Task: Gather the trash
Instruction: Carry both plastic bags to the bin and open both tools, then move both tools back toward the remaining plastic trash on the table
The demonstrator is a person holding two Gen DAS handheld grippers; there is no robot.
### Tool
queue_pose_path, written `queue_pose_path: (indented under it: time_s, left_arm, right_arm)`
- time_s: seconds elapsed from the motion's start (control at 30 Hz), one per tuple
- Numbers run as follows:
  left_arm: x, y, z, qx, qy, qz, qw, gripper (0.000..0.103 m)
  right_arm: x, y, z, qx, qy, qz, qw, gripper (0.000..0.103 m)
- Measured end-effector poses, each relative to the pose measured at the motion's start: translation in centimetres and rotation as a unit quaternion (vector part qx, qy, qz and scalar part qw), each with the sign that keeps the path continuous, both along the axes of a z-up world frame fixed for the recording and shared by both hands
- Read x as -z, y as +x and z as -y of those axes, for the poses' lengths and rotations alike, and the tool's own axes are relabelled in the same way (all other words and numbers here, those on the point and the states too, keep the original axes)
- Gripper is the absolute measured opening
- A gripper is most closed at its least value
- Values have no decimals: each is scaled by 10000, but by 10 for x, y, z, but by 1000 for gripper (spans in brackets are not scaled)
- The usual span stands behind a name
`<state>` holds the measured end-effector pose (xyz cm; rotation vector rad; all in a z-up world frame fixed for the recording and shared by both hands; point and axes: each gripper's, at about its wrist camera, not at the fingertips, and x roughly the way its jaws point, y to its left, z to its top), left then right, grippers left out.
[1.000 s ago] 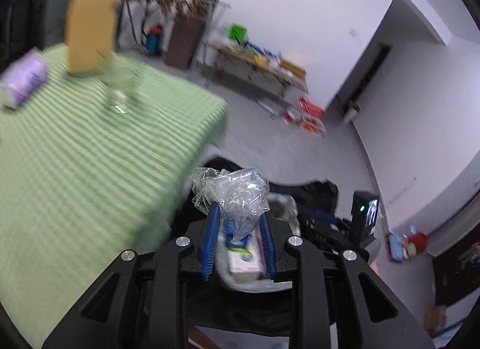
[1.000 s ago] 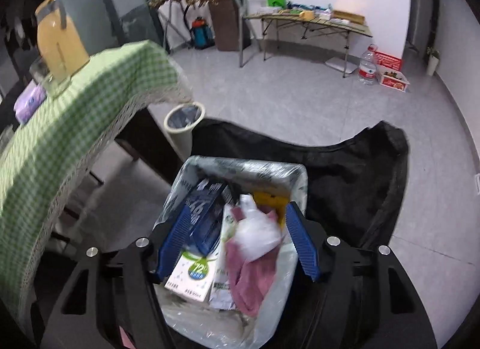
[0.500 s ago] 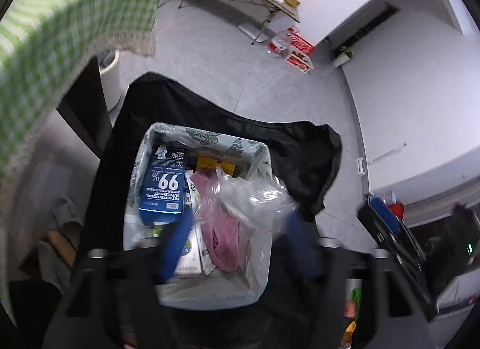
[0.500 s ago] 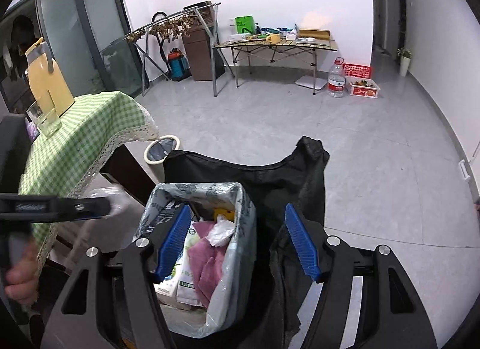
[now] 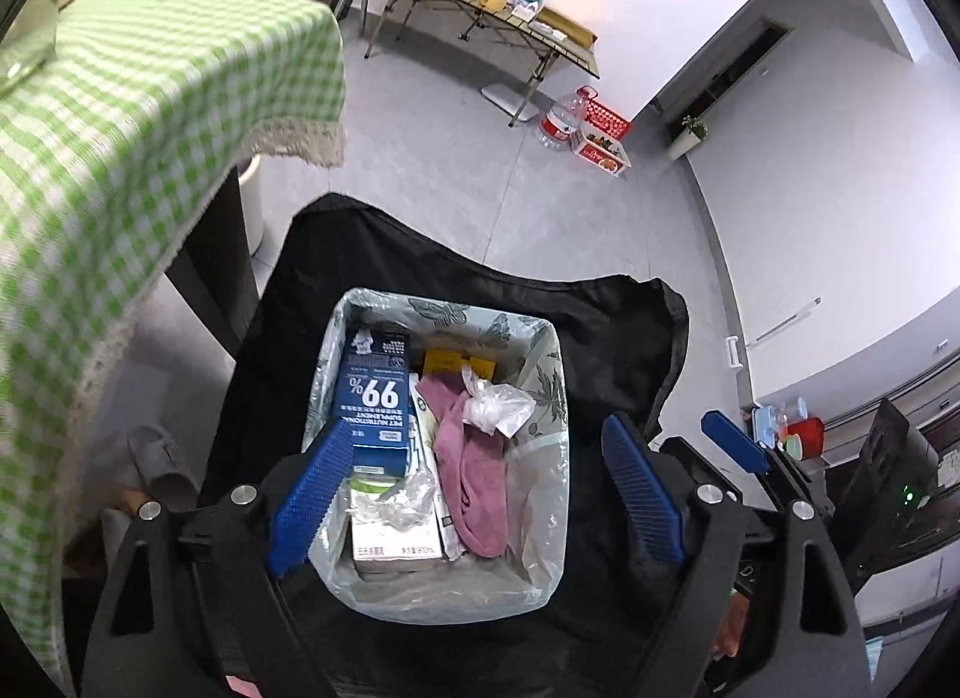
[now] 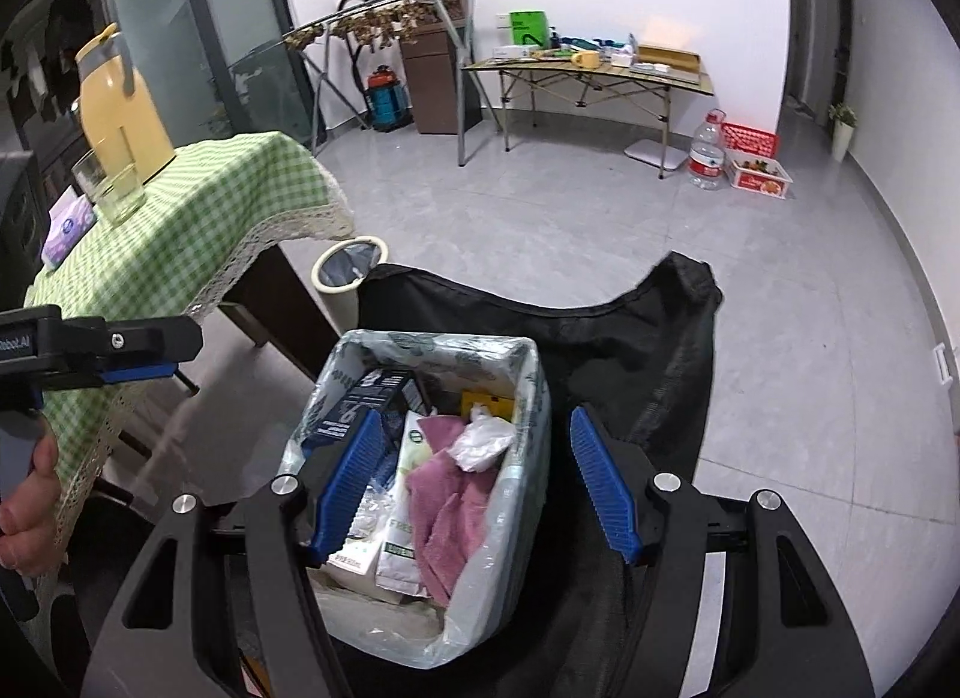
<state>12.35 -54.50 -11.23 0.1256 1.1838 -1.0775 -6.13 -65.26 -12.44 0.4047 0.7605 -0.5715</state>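
A lined trash bin (image 5: 549, 338) stands on a black cloth and holds a blue carton (image 5: 375, 398), a pink cloth (image 5: 474, 458), a white carton and a crumpled clear plastic wrapper (image 5: 495, 407). My left gripper (image 5: 474, 497) hangs open and empty right above the bin. My right gripper (image 6: 477, 488) is open and empty above the same bin (image 6: 534, 392), where the wrapper (image 6: 483, 443) lies on the pink cloth (image 6: 447, 512). The left gripper also shows at the left edge of the right wrist view (image 6: 102, 350).
A table with a green checked cloth (image 6: 198, 218) stands to the left, carrying a yellow jug (image 6: 123, 110), a glass (image 6: 114, 188) and a tissue pack (image 6: 69, 230). A small white bin (image 6: 348, 272) sits beside it. A folding table (image 6: 594, 77) stands at the far wall.
My left gripper swung from the table over the bin, opened and dropped the plastic wrapper into it. My right gripper drew back and up from the bin.
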Motion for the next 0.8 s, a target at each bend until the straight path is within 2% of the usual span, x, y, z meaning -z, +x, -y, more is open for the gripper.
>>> queue_pose_path:
  time_s: [0.27,0.8]
  left_arm:
    - [-8,4,-12,-81,-89,62,9999,84]
    - [-49,10,-51,-267,-592,452,9969,85]
  right_arm:
    - [-8,7,-10,-85,-112,-51,9999,63]
    - [-39,28,-32,-253,-427,71,9987,63]
